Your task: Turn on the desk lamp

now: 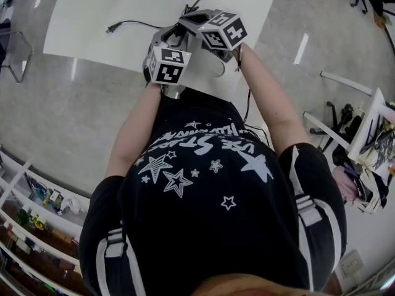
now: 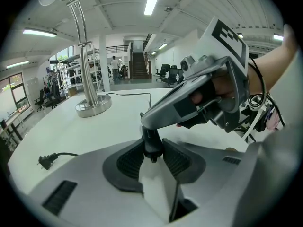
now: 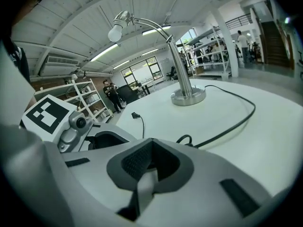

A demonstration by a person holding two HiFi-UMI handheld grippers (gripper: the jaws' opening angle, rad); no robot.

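The silver desk lamp [image 3: 188, 97] stands unlit on the white table [image 1: 92, 17], with its bulb head [image 3: 116, 32] arching towards me. It rises at the far left in the left gripper view, on its round base [image 2: 93, 105]. Its black cord [image 3: 236, 119] curls up to the right gripper's nose, and the plug [image 1: 111, 28] lies loose on the table. My left gripper [image 2: 152, 150] is shut on a small black piece [image 2: 151, 143] under the right gripper's nose [image 2: 144, 124]; I cannot tell if this is the cord's switch. My right gripper [image 3: 150, 150] looks shut, with nothing seen between its pads.
Both marker cubes [image 1: 168, 65] sit close together above the table's near edge. Chairs and clutter [image 1: 364, 134] stand to the right, and shelves [image 1: 37, 208] line the lower left. A metal chair frame [image 1: 15, 54] is at the far left.
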